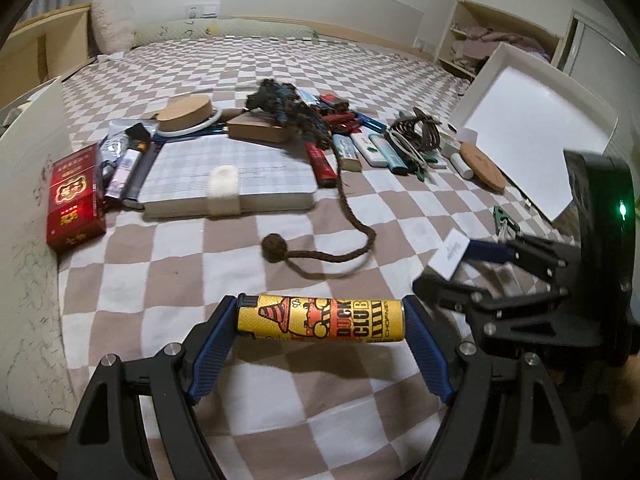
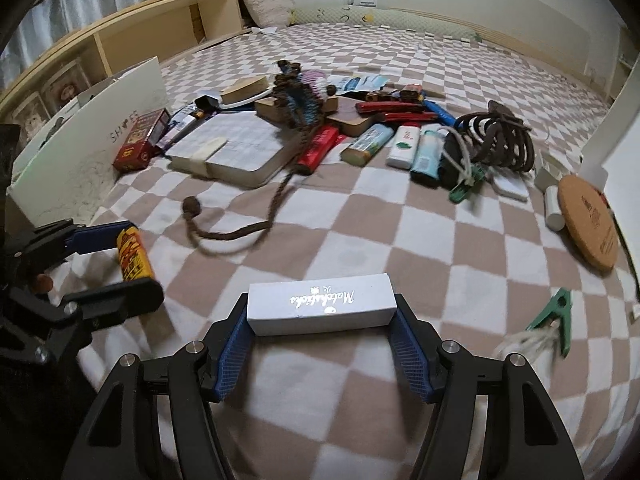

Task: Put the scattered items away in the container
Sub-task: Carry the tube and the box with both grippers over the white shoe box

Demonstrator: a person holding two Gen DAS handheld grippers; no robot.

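My left gripper point(image 1: 320, 320) is shut on a yellow "Duck Club" lighter point(image 1: 320, 319), held crosswise above the checkered bed; the lighter also shows in the right wrist view point(image 2: 134, 255). My right gripper point(image 2: 322, 316) is shut on a small white box point(image 2: 320, 303), seen from the left point(image 1: 448, 258). A white box lid point(image 1: 532, 140) lies tilted at the right. A white shoe box wall point(image 2: 80, 160) stands at the left. A pile of scattered items lies ahead: a notebook point(image 1: 228, 176), a red packet point(image 1: 74, 196), several lighters point(image 2: 366, 142), a braided cord point(image 2: 224, 232).
A cork coaster point(image 2: 588, 224), a green clip point(image 2: 554, 316), a coiled cable point(image 2: 500, 140) and a wooden lid point(image 1: 186, 112) lie on the bed. Wooden shelves point(image 2: 120, 40) run along the left, a pillow point(image 2: 266, 0) at the head.
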